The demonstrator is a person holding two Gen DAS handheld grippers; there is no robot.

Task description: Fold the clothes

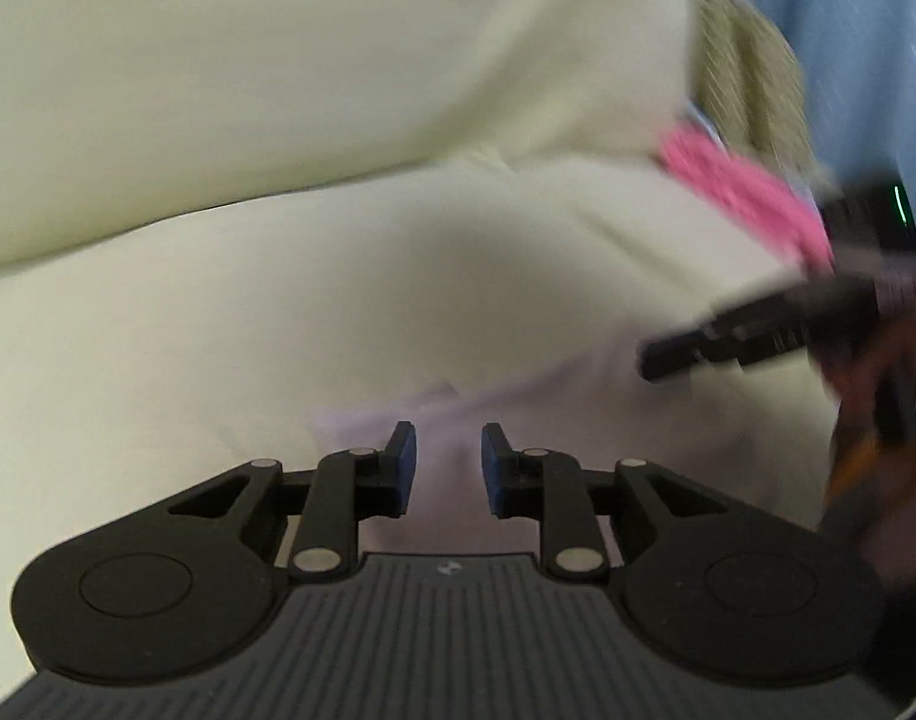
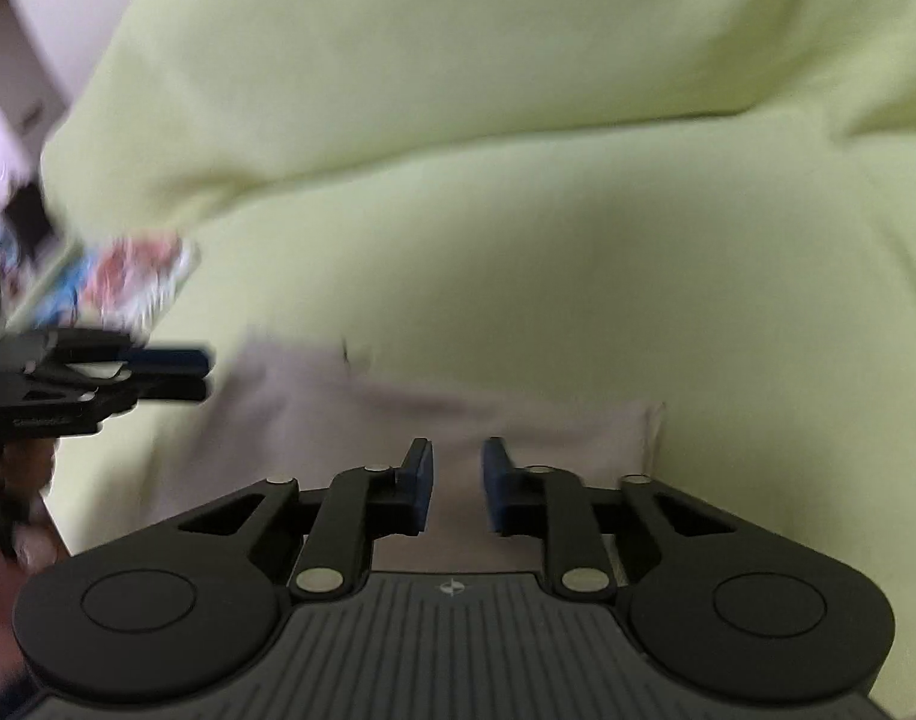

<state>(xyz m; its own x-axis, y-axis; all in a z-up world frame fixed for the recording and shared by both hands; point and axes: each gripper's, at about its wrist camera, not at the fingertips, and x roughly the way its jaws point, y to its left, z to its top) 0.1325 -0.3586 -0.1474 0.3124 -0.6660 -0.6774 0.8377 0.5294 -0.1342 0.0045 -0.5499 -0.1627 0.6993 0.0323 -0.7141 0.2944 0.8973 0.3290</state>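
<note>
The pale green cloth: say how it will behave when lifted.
Probably floppy: the pale green cloth lies in soft rolling folds, so it should sag and drape from any pinch point. Likely light, since its layers look thin. Motion blur hides the weave, so slipperiness is uncertain.

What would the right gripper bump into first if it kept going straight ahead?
Most likely the pale pink cloth lying right in front of the right gripper, whose jaws stand open and empty. Beyond it lies the yellow-green fabric. Blur makes depth uncertain.
</note>
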